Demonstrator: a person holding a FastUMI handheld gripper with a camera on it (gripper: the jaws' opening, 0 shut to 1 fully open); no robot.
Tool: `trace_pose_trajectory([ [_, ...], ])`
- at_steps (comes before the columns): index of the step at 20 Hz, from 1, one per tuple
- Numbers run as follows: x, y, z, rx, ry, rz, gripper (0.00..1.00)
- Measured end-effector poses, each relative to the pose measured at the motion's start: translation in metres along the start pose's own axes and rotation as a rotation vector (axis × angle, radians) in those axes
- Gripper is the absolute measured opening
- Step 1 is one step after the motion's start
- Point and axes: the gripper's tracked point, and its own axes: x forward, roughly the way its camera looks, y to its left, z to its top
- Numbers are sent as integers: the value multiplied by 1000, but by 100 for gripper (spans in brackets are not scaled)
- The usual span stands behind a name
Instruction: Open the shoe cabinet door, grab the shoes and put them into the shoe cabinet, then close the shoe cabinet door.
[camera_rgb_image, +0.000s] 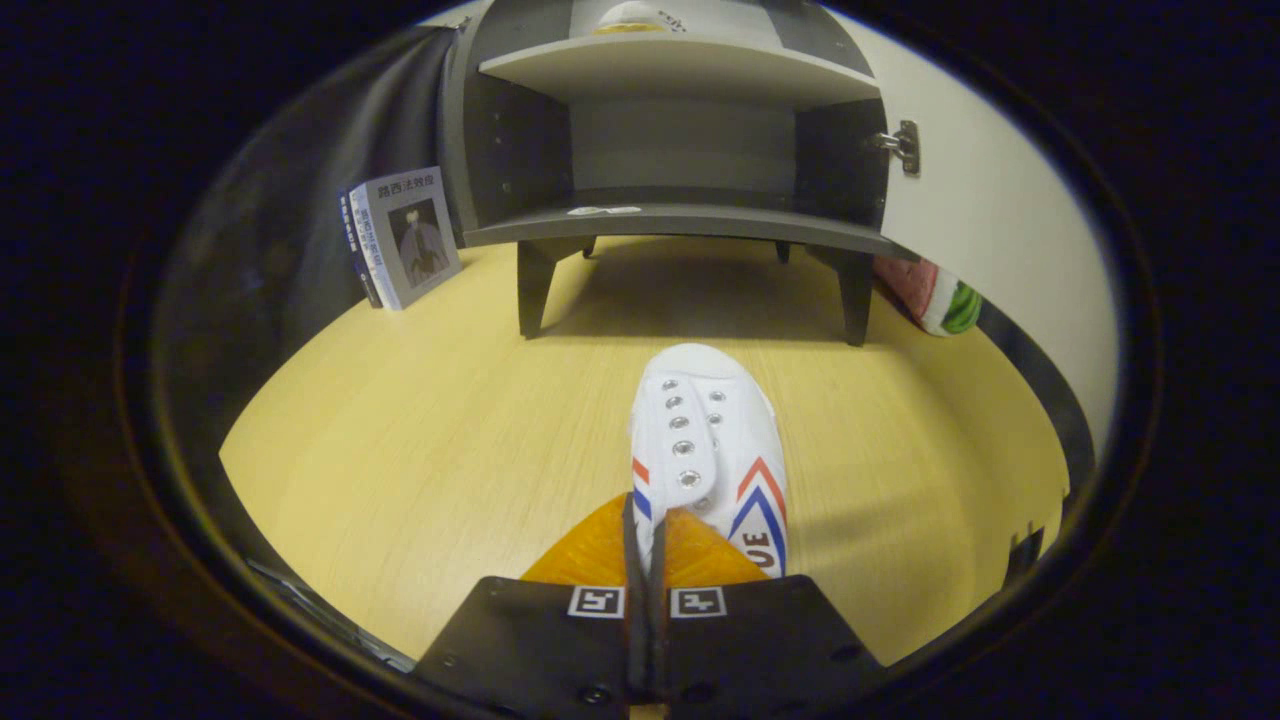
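A white canvas shoe (710, 440) with red and blue chevrons on its sides points toe-first toward the shoe cabinet (680, 215). My gripper (646, 535) is shut on the shoe, its orange fingers (595, 555) pinched together on the rim of the shoe's opening at the heel end. The shoe throws a shadow on the wooden table to its right; I cannot tell whether it is lifted. The dark grey cabinet stands on short legs beyond the shoe. Its white door (990, 220) is swung open to the right, and the lower shelf (690, 222) is bare. Another pale shoe (635, 15) lies on the upper shelf.
Books (400, 238) lean upright left of the cabinet. A watermelon-patterned object (942, 298) lies behind the open door at the right. Light wooden tabletop (420, 440) spreads around the shoe, with its edge close on the right.
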Motion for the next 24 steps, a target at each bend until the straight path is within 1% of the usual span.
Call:
trace_pose_trajectory([
  [2, -5, -2, 16, 46, -25, -12, 2],
  [6, -23, -7, 56, 80, -80, -13, 2],
  [9, -46, -9, 82, 101, -120, -14, 2],
  [11, -66, -11, 108, 108, -156, -23, 2],
  [15, -108, -16, 163, 122, -251, -49, 2],
  [19, -148, -27, 228, 131, -376, -100, 2],
  [24, -179, -37, 314, 95, -523, -157, 2],
])
